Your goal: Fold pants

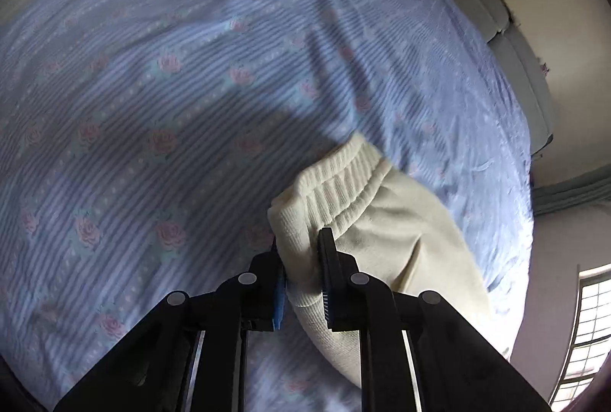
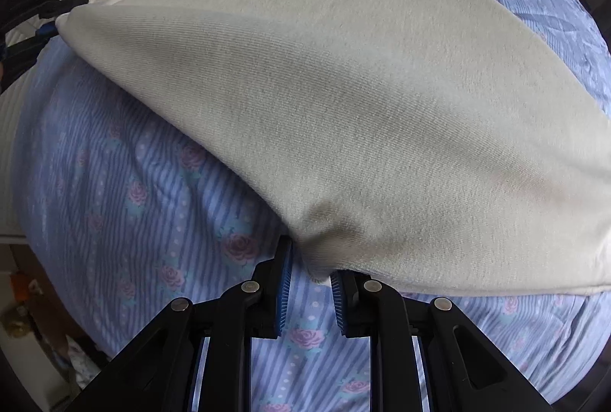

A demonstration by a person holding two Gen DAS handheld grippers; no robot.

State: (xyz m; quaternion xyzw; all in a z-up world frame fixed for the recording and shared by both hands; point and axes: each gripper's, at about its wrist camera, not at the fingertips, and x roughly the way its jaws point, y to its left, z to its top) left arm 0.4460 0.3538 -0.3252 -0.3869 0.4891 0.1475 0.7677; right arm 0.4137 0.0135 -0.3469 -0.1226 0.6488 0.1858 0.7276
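Left wrist view: left tool (image 1: 299, 261) clamps the pants (image 1: 366, 221) cuff; right tool (image 2: 311, 272) pinches an edge thinly, which may slip free.

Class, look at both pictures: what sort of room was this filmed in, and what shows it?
Most likely a bedroom: a rose-patterned striped bedsheet covers a wide bed, a window stands beside it, and cream pants lie across it.
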